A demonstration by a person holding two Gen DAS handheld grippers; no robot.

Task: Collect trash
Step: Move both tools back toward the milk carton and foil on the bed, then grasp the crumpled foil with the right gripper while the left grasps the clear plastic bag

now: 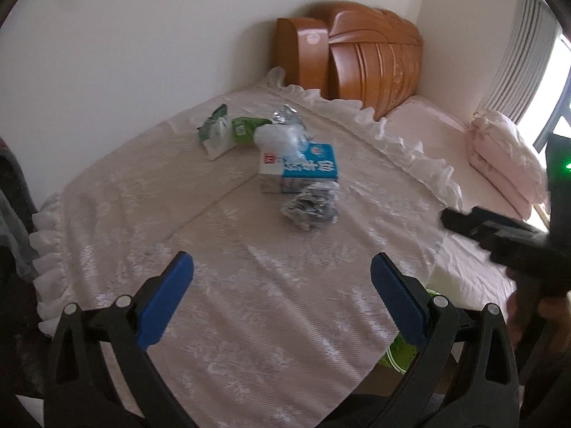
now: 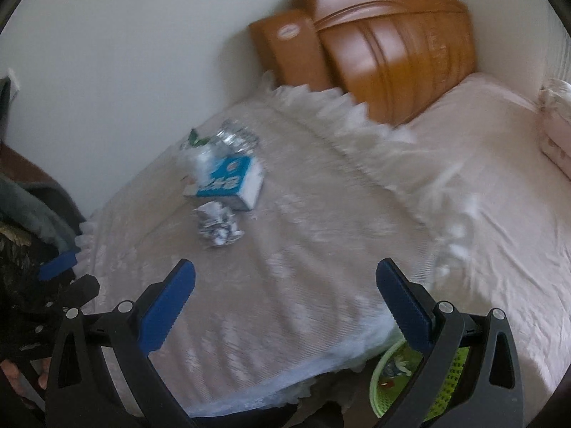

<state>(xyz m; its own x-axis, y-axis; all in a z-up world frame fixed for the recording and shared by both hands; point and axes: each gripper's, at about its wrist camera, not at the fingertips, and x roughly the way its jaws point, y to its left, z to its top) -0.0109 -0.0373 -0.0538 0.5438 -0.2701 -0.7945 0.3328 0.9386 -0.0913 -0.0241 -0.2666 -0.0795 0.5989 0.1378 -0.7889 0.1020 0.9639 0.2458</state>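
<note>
Both the left hand-held gripper (image 1: pixel 282 287) and right hand-held gripper (image 2: pixel 285 294) were released and empty, poised over the bed (image 1: pixel 249 285). Trash (image 1: pixel 309 205) lay clustered mid-bed; the green basket (image 2: pixel 446 388) waited below, presumably for deposits.

We see a lace-patterned cloth bedspread (image 1: pixel 249 267) with ruffled edging, a glossy varnished wooden headboard (image 1: pixel 360 60), a printed cardboard carton (image 1: pixel 303 171), crinkled shiny foil wrappers (image 1: pixel 310 207), and a green perforated plastic basket (image 2: pixel 399 385).
</note>
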